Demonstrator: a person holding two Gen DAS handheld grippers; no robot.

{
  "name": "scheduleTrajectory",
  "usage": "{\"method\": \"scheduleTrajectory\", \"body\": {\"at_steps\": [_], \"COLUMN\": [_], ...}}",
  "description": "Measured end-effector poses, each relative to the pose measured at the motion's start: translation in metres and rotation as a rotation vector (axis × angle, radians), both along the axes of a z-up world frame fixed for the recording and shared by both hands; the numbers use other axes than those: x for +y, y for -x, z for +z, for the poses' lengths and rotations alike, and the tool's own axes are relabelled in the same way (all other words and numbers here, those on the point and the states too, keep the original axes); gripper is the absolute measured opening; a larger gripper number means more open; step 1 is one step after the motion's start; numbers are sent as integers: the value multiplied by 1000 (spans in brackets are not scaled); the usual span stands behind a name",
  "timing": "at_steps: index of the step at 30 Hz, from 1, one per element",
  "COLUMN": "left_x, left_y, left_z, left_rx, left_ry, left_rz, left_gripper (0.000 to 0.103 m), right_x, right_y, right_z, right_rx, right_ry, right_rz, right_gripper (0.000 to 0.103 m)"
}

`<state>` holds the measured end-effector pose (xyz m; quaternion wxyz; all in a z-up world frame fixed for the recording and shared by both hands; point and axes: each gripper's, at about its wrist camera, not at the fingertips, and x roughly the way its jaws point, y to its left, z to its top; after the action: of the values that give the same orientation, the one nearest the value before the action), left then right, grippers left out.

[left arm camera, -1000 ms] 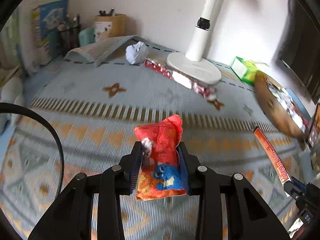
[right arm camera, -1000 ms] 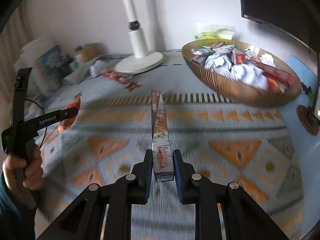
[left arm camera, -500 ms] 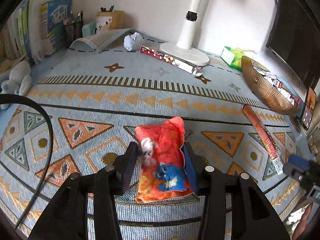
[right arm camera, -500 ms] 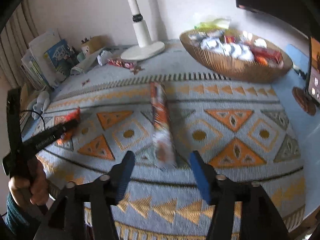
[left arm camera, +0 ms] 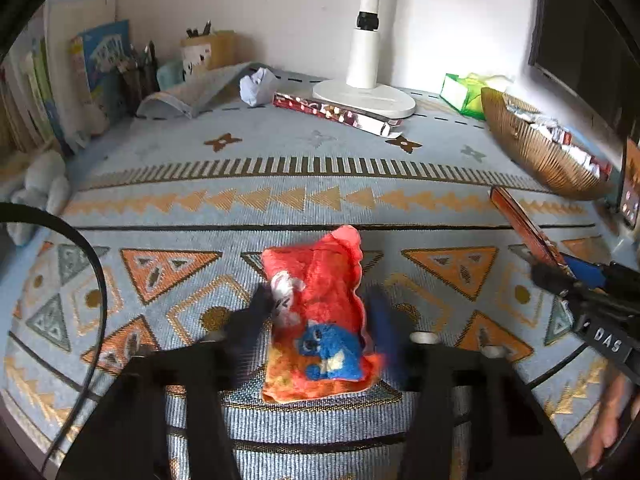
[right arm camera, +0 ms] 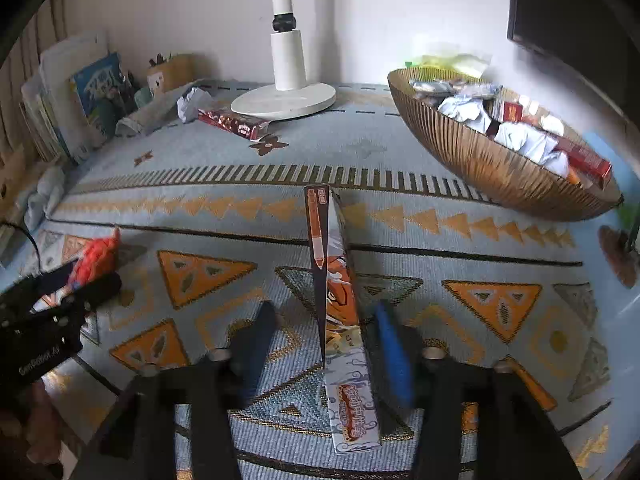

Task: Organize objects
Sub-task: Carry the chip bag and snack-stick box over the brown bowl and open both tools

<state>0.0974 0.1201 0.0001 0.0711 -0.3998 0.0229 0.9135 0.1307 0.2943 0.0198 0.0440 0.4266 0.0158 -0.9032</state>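
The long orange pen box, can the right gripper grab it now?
Probably yes: the long orange pen box lies on the patterned cloth between the right gripper's fingers, which have just been closing, with nothing blocking.

left tool fingers blurred | bowl cut by right edge

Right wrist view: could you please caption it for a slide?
Open right tool straddles a long pen box lying on the patterned cloth.
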Motion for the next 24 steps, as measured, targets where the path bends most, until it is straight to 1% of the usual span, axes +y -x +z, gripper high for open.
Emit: {"method": "scheduleTrajectory", "body": {"at_steps": [2, 3, 4, 5, 6, 7, 9, 10, 12, 15, 19, 22, 24], "left_x": [2, 3, 4, 4, 4, 4, 10, 17, 32, 53, 90, 119, 137], "left_y": [-2, -4, -6, -8, -10, -11, -14, -15, -14, -6, 16, 37, 50], "left_z": [1, 1, 3, 5, 10, 14, 23, 29, 45, 74, 119, 143, 155], "left_rx": [7, 11, 12, 12, 14, 17, 31, 45, 84, 132, 214, 248, 278], "left_ry": [10, 11, -3, -32, -89, -125, -166, -165, -155, -174, -198, -217, -219], "left_rz": [2, -1, -15, -32, -58, -75, -109, -128, -173, -238, -331, -378, -398], "left_gripper": [32, 31, 31, 31, 31, 31, 31, 31, 31, 31, 31, 31, 31], "right_x": [0, 1, 1, 2, 3, 4, 10, 12, 22, 41, 76, 110, 134], "right_y": [-1, -2, -4, -6, -10, -13, -21, -24, -29, -34, -32, -27, -19], "right_z": [1, 2, 2, 3, 5, 8, 19, 25, 44, 75, 115, 147, 165], "right_rx": [-2, -20, -33, -41, -43, -42, -17, 0, 51, 131, 240, 324, 373], "right_ry": [6, 55, 108, 151, 182, 208, 293, 314, 316, 310, 290, 274, 267], "right_rz": [20, 41, 57, 65, 67, 72, 94, 95, 80, 55, -7, -82, -153], "right_gripper": [17, 17, 17, 17, 17, 17, 17, 17, 17, 17, 17, 17, 17]}}
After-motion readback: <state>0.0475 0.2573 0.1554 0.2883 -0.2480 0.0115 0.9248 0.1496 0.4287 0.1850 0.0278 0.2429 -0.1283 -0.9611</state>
